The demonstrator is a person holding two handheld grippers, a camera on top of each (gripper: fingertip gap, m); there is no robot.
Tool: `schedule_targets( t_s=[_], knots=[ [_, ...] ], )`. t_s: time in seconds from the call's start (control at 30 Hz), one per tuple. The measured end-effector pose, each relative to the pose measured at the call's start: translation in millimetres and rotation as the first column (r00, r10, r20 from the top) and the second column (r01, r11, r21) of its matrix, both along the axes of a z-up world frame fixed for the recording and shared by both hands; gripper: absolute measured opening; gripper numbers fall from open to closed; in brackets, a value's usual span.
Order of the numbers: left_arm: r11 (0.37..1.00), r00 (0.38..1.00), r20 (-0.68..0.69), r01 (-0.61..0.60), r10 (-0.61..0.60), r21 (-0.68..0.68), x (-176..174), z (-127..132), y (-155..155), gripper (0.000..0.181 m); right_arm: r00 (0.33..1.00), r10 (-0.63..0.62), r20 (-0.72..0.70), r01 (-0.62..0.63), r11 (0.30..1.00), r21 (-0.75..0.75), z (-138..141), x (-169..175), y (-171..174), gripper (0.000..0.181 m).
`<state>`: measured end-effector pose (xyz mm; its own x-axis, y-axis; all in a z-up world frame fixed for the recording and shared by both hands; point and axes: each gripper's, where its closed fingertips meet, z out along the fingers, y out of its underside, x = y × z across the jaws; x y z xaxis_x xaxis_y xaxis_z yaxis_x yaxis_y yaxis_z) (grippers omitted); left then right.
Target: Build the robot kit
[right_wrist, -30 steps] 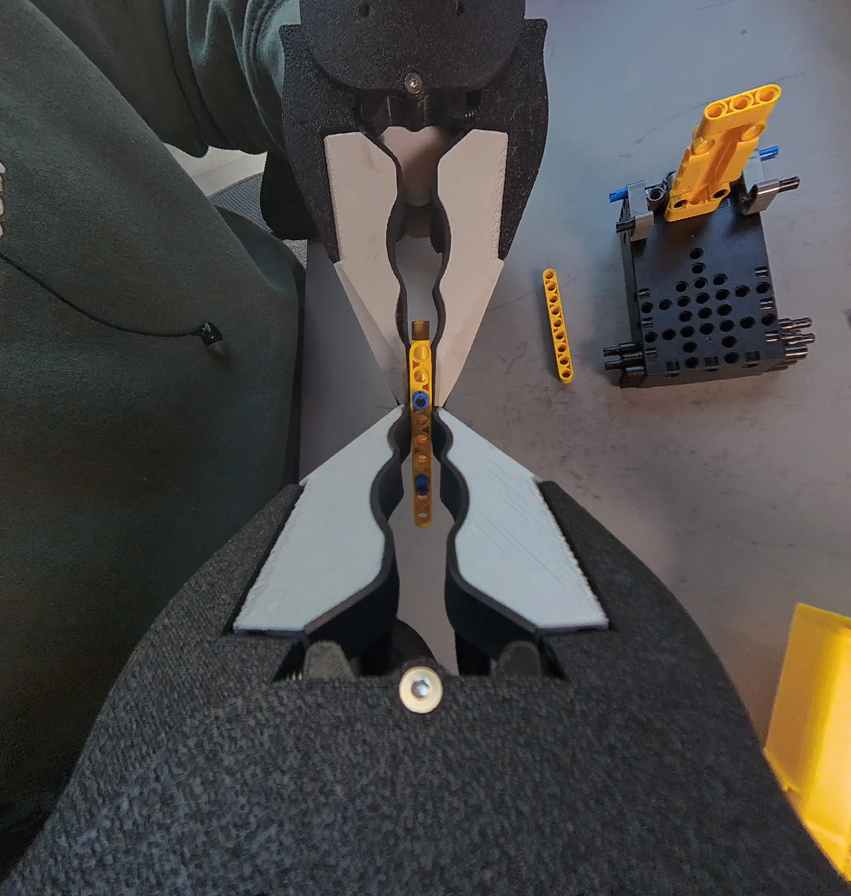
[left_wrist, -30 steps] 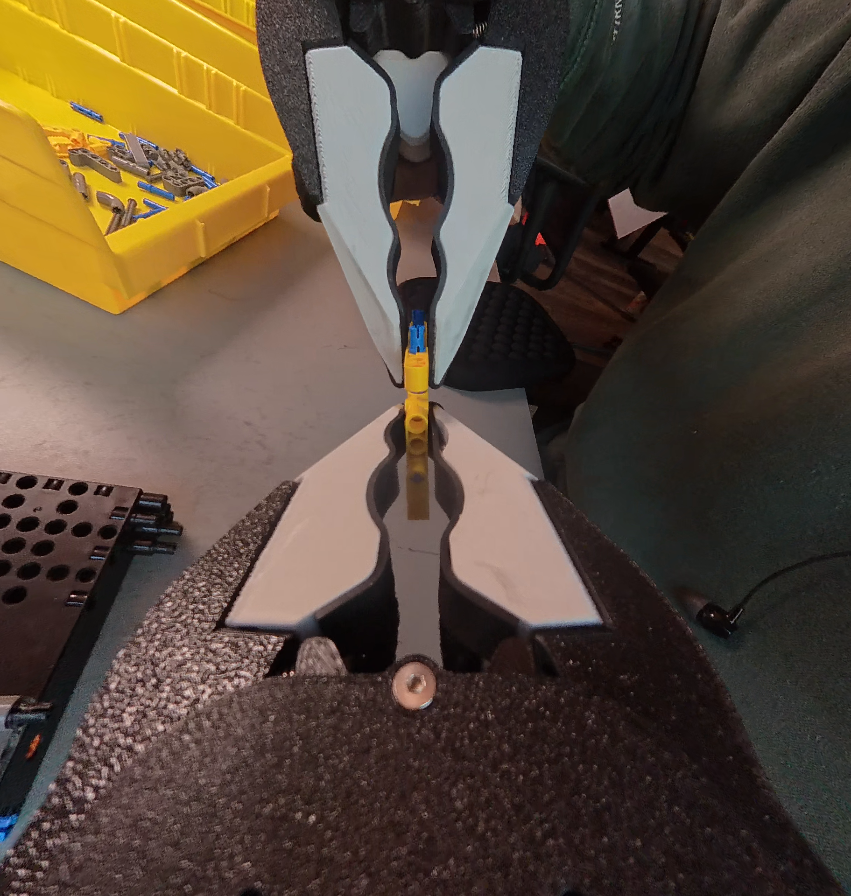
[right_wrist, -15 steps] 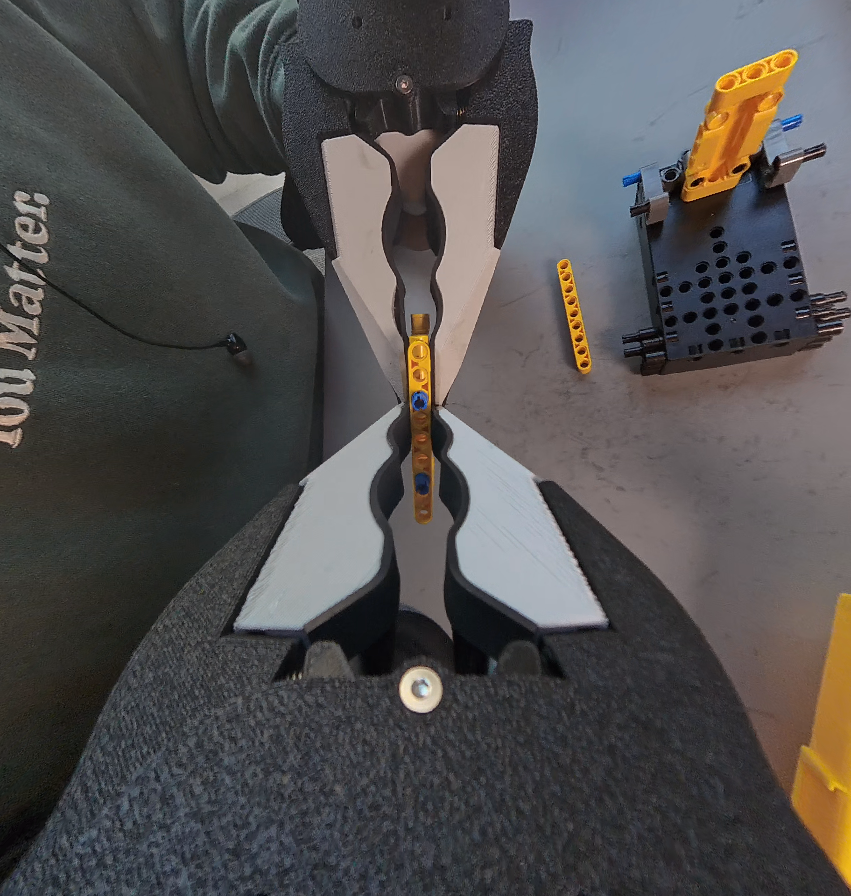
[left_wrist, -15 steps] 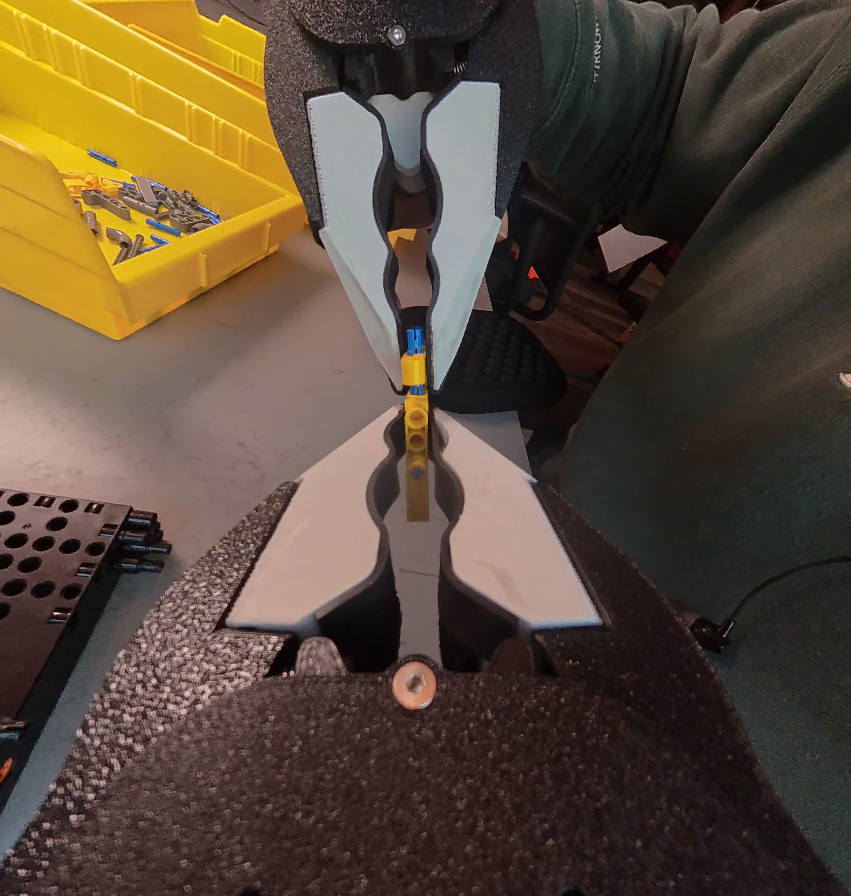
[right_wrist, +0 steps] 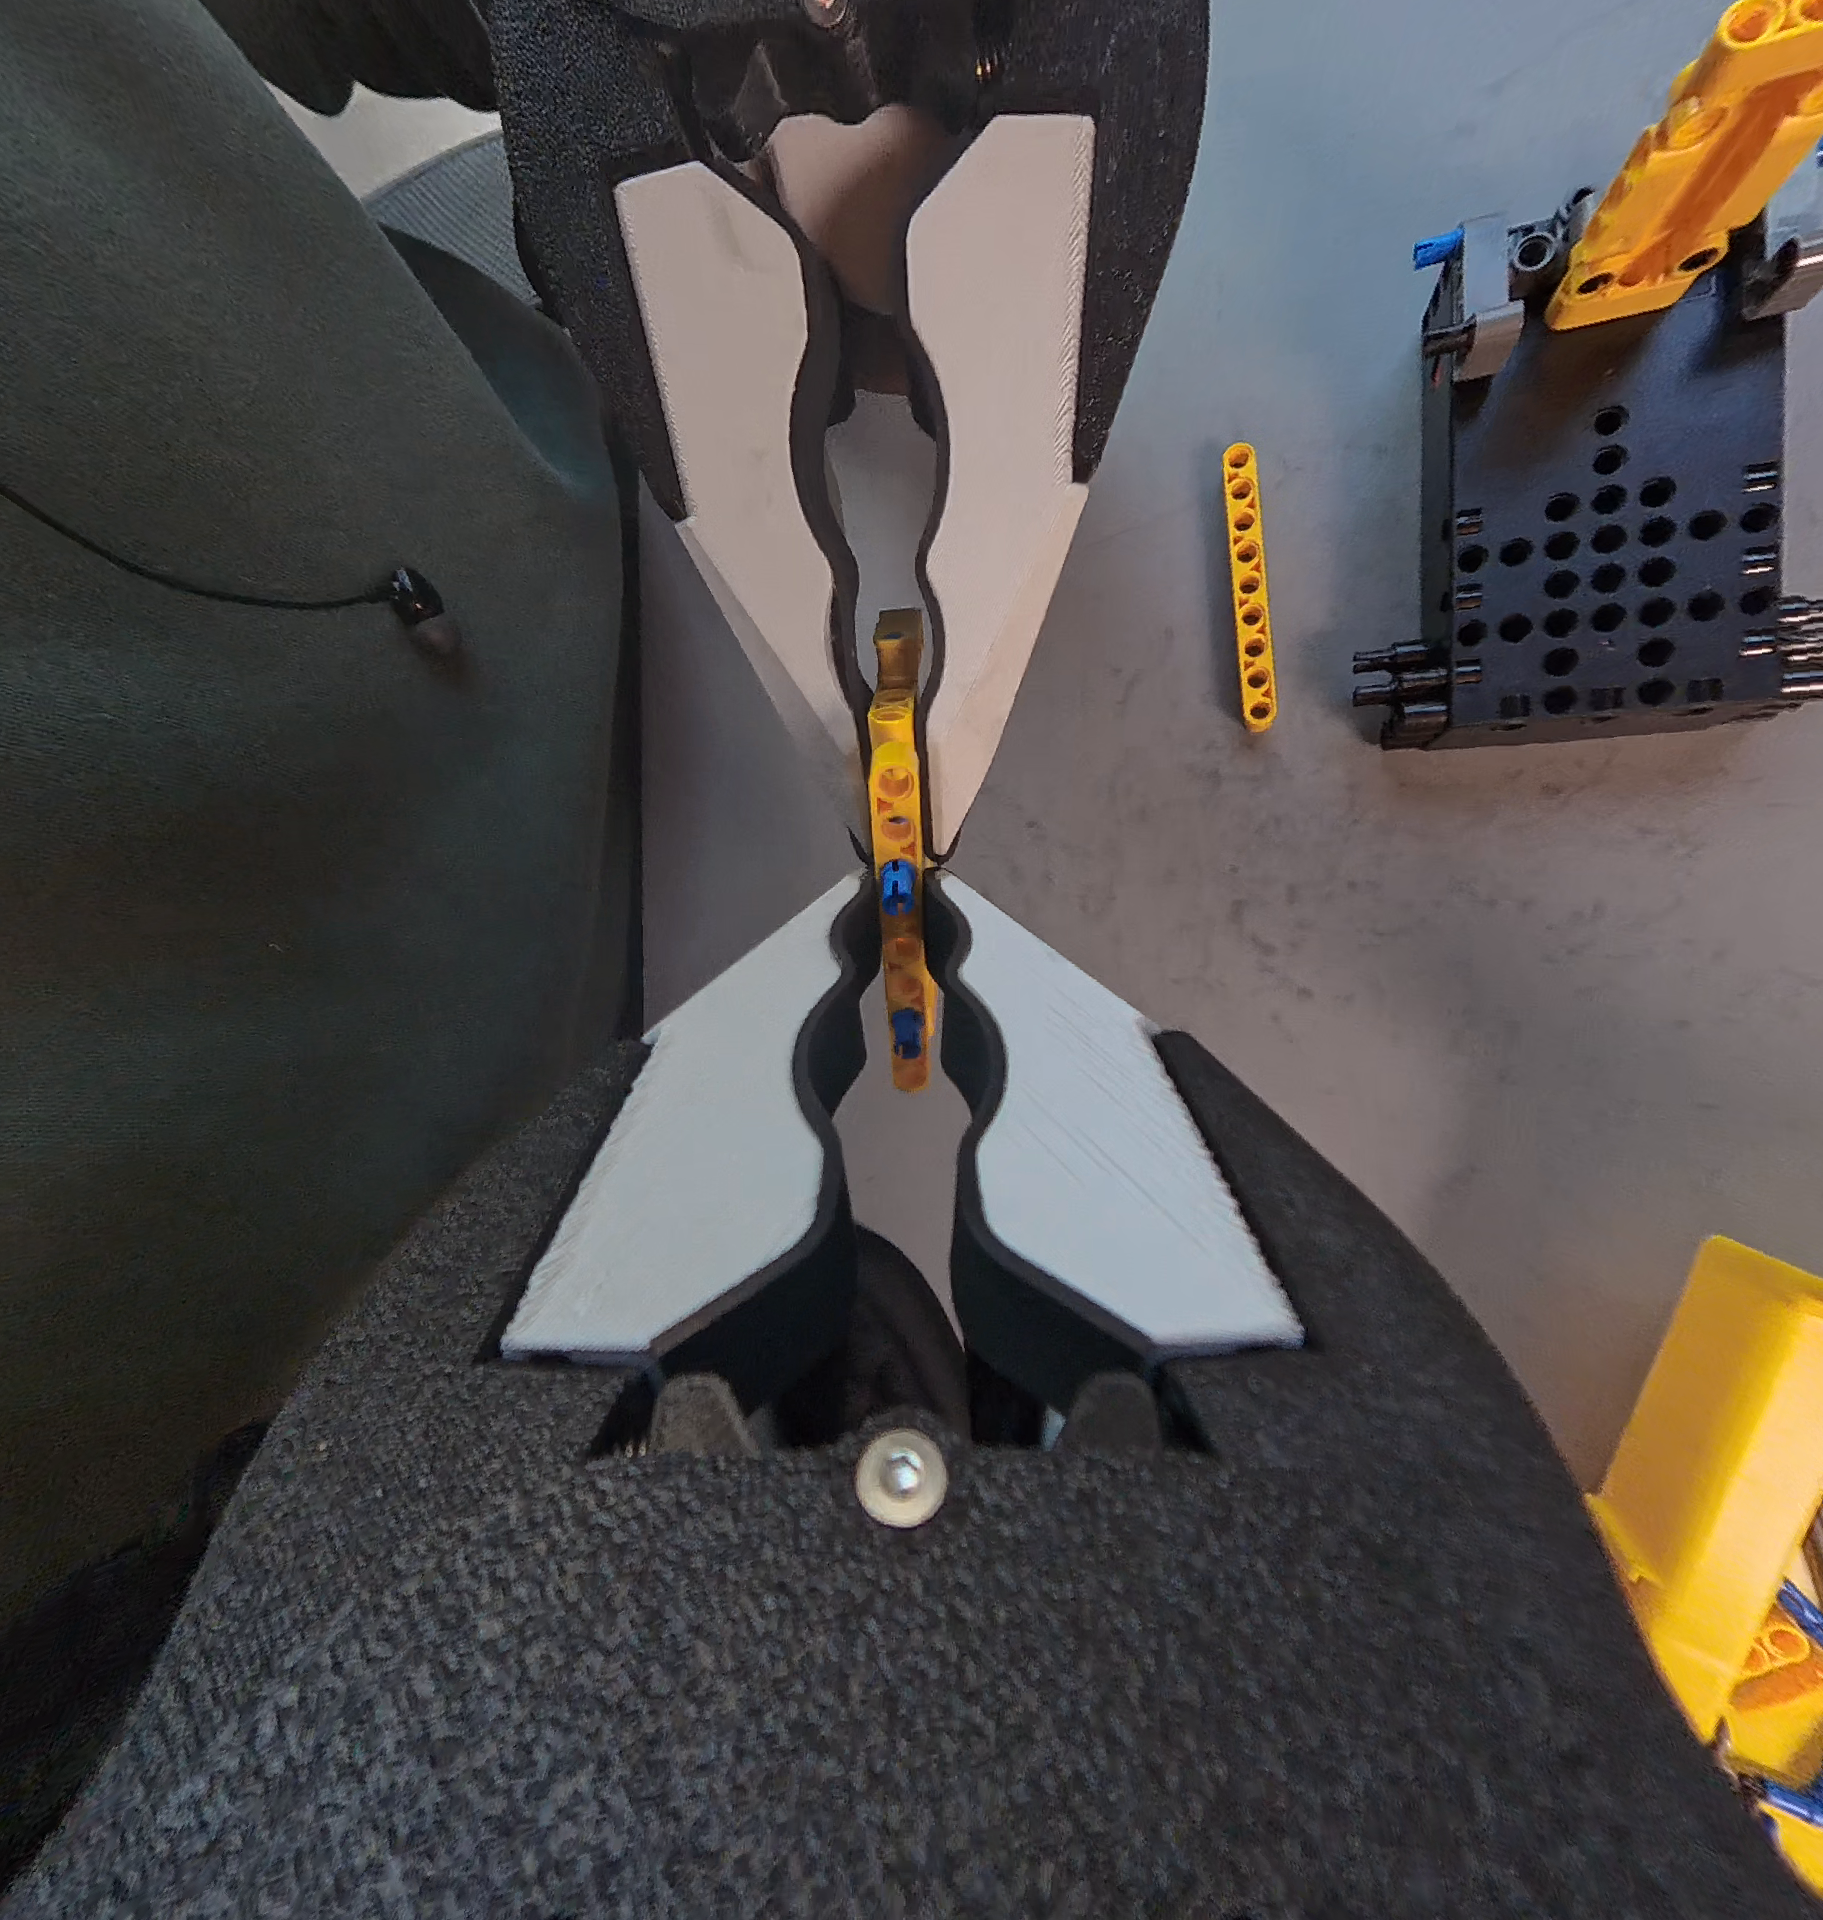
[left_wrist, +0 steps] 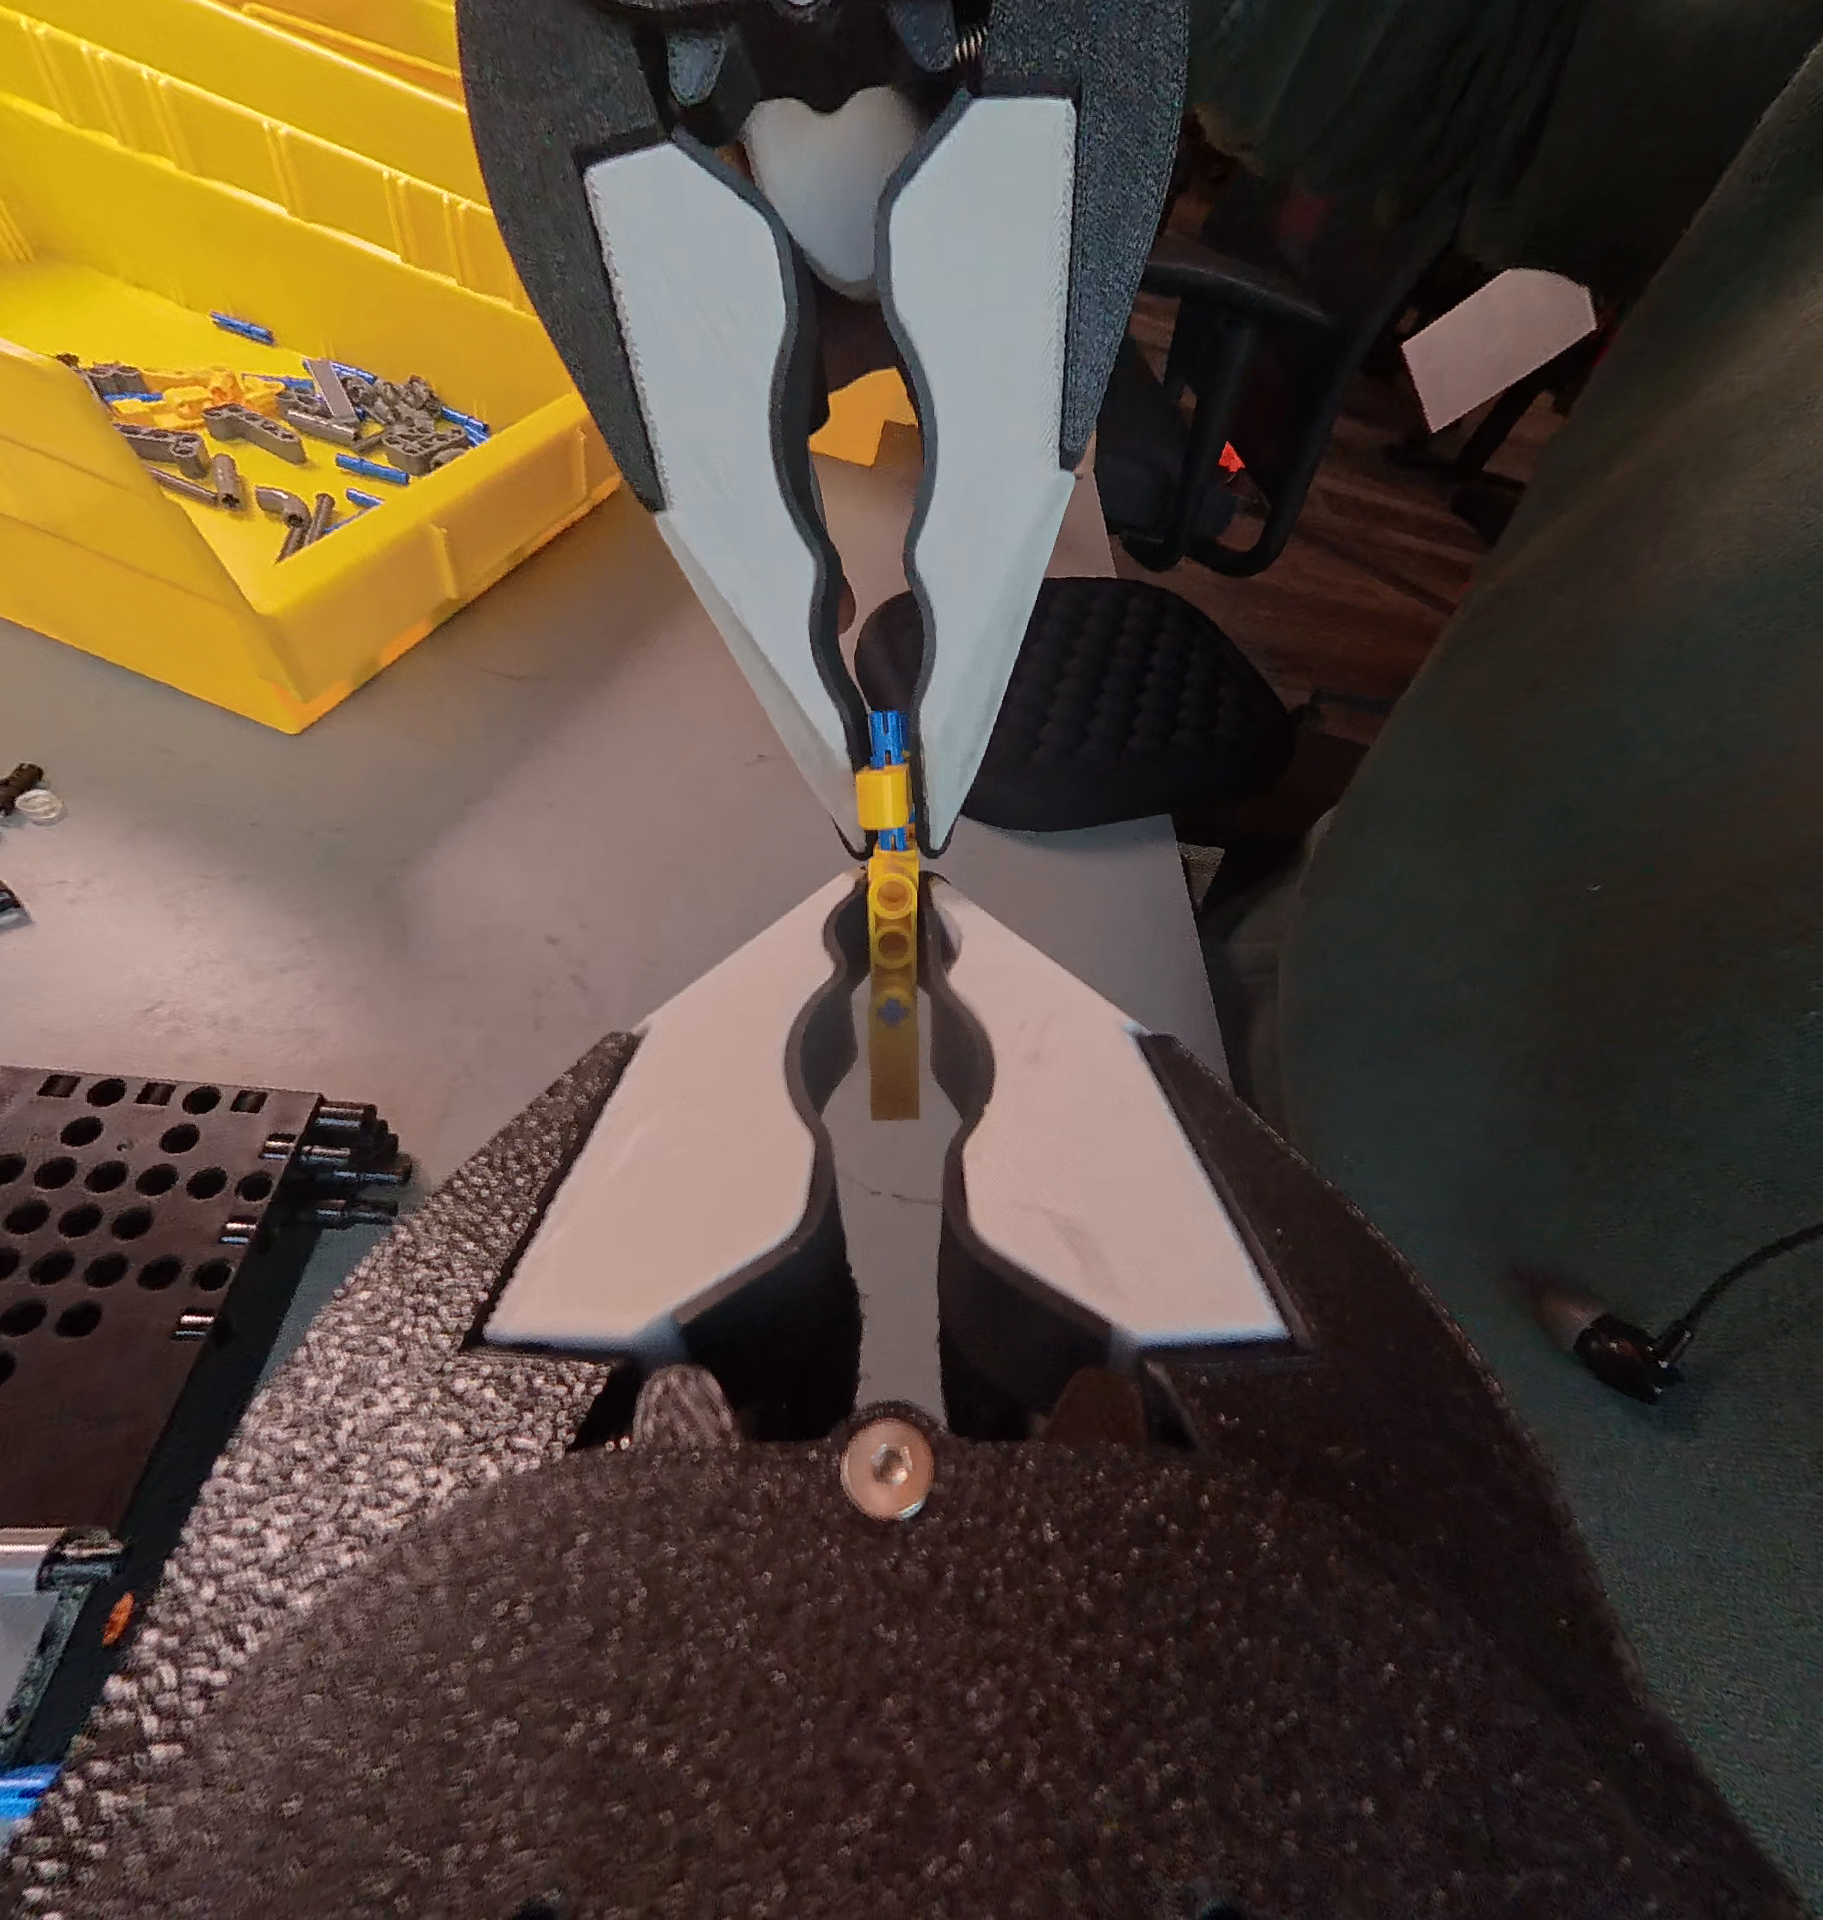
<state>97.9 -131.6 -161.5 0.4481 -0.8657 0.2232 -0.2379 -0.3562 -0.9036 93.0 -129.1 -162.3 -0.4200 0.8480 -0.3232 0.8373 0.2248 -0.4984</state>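
- Left wrist view: the left gripper is pinched tight on a yellow beam, the strip running back between its pale fingers.
- Tip to tip with it comes the right gripper, pressed onto a small yellow bush on a blue pin, which sits right at the beam's far end.
- Both tools hang over the near edge of the grey table.
- Off to the left, a yellow bin holds a scatter of grey and blue small parts.
- Lower left, a black perforated plate lies flat, black pins sticking out of its side.
- Right wrist view: same meeting from the other side, the yellow beam spans both sets of jaws, two blue pins seated in its holes.
- A second yellow beam lies loose on the table, just beside the black plate.
- An orange-yellow panel stands at that plate's far end.
- A person's dark green sleeve fills the left side.
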Motion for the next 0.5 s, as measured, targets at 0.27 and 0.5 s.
schedule_targets(
  t_s=[0.27, 0.5],
  knots=[
    [0.997, 0.999, -0.005, 0.041, -0.042, -0.068, 2, -15, -7, 0.005, 1.0, -0.006, -0.008, 0.005, 0.997, -0.08, -16, 1, -9, 0.007],
    [0.986, 0.983, 0.18, 0.052, -0.024, -0.156, -1, 0, -3, 0.006, 0.983, -0.136, -0.121, 0.1, 0.96, -0.261, -1, -4, -4, 0.007]
  ],
)
